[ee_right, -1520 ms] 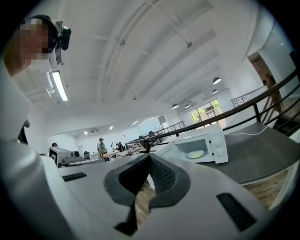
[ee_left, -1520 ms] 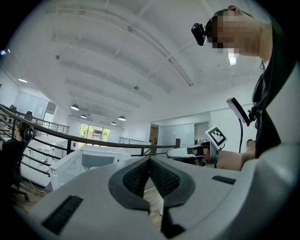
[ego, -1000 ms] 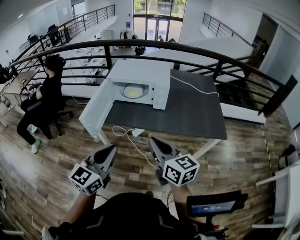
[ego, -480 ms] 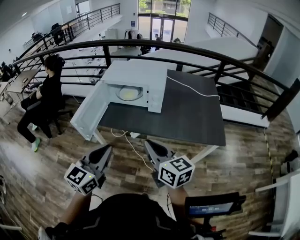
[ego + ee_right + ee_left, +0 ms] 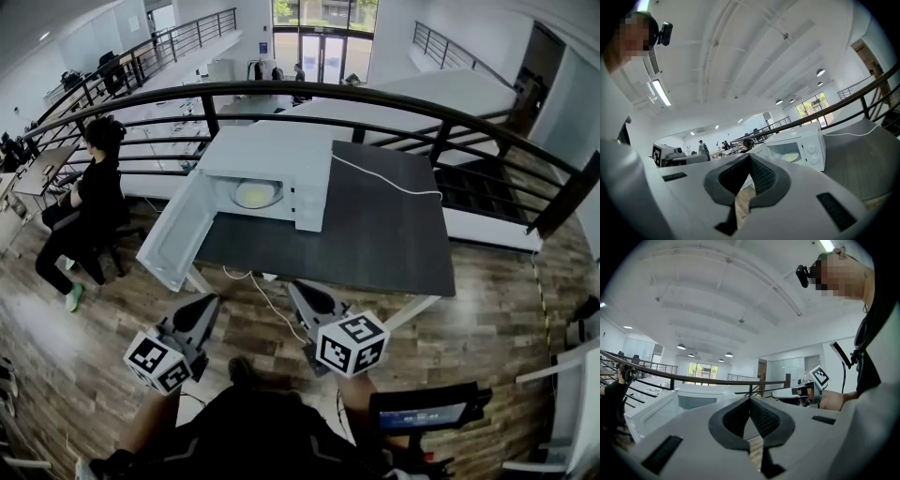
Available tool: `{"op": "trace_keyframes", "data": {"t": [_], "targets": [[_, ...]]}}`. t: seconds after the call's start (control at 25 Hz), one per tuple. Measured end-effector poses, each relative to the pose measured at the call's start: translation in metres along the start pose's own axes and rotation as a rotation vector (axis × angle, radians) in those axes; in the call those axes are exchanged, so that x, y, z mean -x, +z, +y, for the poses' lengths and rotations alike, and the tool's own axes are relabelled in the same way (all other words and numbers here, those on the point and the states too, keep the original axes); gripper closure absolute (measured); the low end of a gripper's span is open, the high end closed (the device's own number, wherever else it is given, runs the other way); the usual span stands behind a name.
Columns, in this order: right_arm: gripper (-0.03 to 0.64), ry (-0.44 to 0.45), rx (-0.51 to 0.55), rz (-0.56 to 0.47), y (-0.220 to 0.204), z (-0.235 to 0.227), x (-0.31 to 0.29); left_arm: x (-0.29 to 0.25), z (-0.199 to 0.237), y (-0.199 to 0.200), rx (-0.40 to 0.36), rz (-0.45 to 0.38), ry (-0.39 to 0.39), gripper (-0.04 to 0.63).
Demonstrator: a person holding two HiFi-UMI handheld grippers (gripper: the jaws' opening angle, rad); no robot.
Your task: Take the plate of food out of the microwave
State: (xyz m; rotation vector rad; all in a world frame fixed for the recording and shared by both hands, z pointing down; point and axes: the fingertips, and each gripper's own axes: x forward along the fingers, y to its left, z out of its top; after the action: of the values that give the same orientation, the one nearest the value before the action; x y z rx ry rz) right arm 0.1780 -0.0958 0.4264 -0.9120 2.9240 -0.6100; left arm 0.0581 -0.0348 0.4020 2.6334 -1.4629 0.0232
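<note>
At the far left a person in black clothes (image 5: pixel 92 192) sits on a chair, on the far side of the curved black metal railing (image 5: pixel 394 101) and well apart from the task's things. To the right of that person, a white microwave oven (image 5: pixel 281 150) stands on the far left part of the dark grey tabletop (image 5: pixel 375 234). Its white door (image 5: pixel 178 234) is swung wide open to the left, out past the tabletop's edge.

The left claw (image 5: pixel 208 304) is held over the brown wooden floor (image 5: pixel 84 356), on the near side of the tabletop and well short of the oven. Its two jaws are pressed together at the tips, with nothing between them.

The white plate of pale yellow food (image 5: pixel 256 194) lies inside the oven's open cavity, well apart from both claws.

The right claw (image 5: pixel 298 291) is just beside the left one, near the tabletop's near edge. Its jaws are also fully together and grip nothing. A thin white cable (image 5: pixel 265 295) hangs from that edge between the two claws.

Further right, a second white cable (image 5: pixel 384 173) runs from the oven across the tabletop. At the near right, a black device with a lit screen (image 5: pixel 427 412) sits close to the body of the person holding the claws.
</note>
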Motion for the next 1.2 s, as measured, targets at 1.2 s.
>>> {"op": "trace_keyframes", "data": {"t": [1.2], "targets": [[0.627, -0.182, 0.009, -0.086, 0.035, 0.013, -0.196, -0.032, 0.199, 0.040, -0.033, -0.053, -0.243, 0.591]]}}
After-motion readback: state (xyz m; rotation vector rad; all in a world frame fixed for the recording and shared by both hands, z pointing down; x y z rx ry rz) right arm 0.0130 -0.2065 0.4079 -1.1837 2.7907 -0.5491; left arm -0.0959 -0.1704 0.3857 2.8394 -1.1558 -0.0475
